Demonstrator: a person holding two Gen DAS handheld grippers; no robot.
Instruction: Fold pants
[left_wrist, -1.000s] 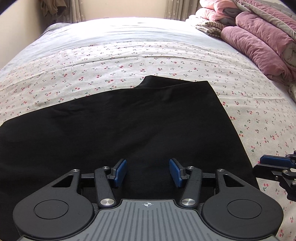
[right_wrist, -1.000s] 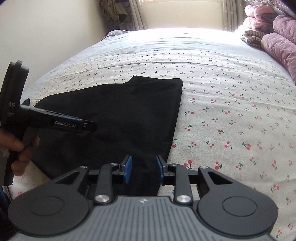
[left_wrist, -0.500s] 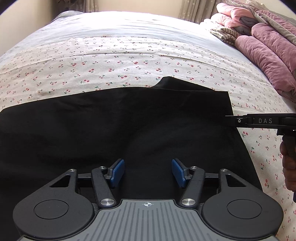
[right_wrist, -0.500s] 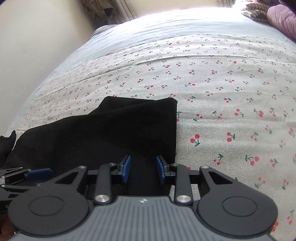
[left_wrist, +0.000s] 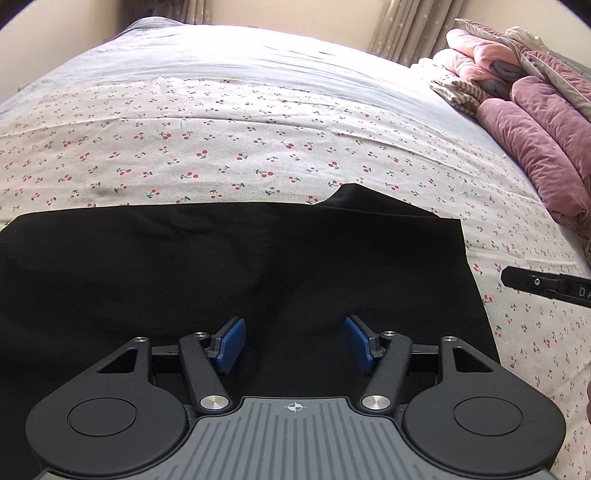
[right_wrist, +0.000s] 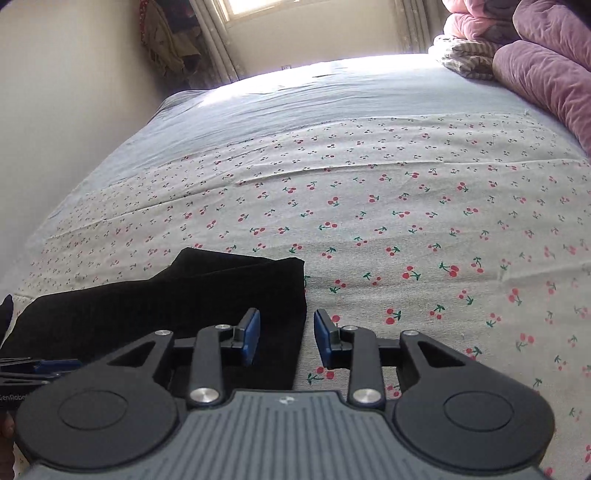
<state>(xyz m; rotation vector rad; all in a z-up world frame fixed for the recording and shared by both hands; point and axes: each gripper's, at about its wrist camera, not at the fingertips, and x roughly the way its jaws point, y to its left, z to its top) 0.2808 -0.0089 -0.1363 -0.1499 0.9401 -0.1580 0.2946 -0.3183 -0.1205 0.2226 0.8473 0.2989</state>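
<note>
Left wrist view: left claw (left_wrist: 291, 345) has just been spreading, nothing gripped; black pants (left_wrist: 240, 266) lie on the bed (left_wrist: 258, 147) under and ahead of it, long axis running sideways.
Right wrist view: right claw (right_wrist: 286, 341) has just been parting, empty, straddling the pants' right edge; cloth lies to its left.

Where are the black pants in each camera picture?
Left wrist view: the black pants fill the lower middle and left, under the left gripper.
Right wrist view: the black pants lie lower left, their right edge between the fingers of the right gripper.
Shared landmark: the purple quilt at the upper right.
</note>
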